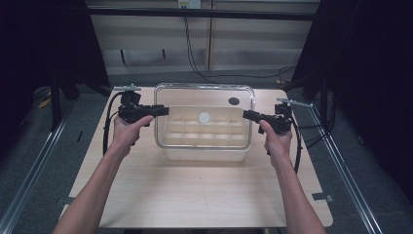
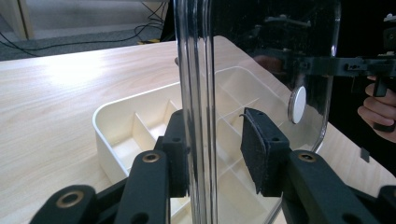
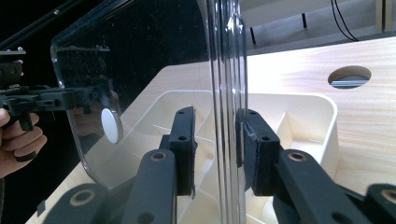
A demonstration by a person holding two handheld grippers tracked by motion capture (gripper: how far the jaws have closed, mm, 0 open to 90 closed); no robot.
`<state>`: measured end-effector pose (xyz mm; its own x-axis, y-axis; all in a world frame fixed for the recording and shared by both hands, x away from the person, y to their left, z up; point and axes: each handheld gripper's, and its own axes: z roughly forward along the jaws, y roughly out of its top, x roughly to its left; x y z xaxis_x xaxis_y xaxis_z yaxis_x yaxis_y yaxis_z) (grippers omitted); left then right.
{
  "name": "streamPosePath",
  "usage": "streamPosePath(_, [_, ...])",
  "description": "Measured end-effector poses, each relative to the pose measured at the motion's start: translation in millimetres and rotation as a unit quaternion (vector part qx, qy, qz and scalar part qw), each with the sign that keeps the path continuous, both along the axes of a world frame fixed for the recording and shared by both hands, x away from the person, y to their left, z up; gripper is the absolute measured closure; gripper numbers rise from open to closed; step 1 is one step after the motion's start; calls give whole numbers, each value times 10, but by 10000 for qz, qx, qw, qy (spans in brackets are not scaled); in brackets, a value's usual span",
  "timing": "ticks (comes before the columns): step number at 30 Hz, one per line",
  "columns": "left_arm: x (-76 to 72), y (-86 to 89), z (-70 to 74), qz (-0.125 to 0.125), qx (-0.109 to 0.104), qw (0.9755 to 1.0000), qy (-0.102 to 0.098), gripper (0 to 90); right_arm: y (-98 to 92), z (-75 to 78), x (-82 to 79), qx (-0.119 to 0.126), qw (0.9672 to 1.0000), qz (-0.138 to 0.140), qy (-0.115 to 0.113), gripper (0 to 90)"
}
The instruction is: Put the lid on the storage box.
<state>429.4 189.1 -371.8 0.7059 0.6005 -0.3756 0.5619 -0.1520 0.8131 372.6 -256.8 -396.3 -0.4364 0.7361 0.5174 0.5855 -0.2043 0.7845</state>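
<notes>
A clear plastic lid [image 1: 204,92] with a white round knob [image 1: 204,117] is held up on edge over a cream tray [image 1: 204,152] of several compartments. My left gripper [image 1: 163,110] is shut on the lid's left edge and my right gripper [image 1: 247,115] on its right edge. In the left gripper view the lid's rim [image 2: 196,70] runs up between the black pads of the left gripper [image 2: 215,116], with the tray [image 2: 100,121] below. In the right gripper view the rim [image 3: 226,56] is pinched in the right gripper [image 3: 218,114], above the tray [image 3: 327,107].
The tray rests on a light wooden table [image 1: 195,190] with a round hole [image 1: 234,101] behind the lid. Cables trail from both grippers. Metal rails flank the table and dark curtains stand on both sides.
</notes>
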Motion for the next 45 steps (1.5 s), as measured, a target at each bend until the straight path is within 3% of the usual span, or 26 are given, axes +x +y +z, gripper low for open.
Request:
streamPosePath(7, [14, 0, -18, 61, -69, 9999, 128, 638, -14, -13, 26, 50, 10000, 22, 52, 688])
streamPosePath(10, [3, 1, -1, 111, -159, 9994, 281, 640, -10, 2, 34, 43, 9999, -9, 122, 686])
streamPosePath(15, [-32, 23, 19, 66, -71, 9997, 241, 640, -5, 4, 1, 83, 9998, 68, 139, 689])
streamPosePath(24, [52, -38, -173, 107, -171, 9991, 367, 622, -29, -68, 33, -75, 9999, -8, 118, 686])
streamPosePath(31, [150, -67, -274, 185, -196, 9985, 469, 596, -39, -154, 136, -36, 9996, -106, 244, 672])
streamPosePath(40, [263, -107, -329, 280, -185, 9980, 538, 584, -21, -226, 200, -187, 9991, -205, 322, 641])
streamPosePath(45, [343, -123, -421, 325, -230, 9970, 671, 578, -10, -272, 235, -417, 9979, -264, 416, 614])
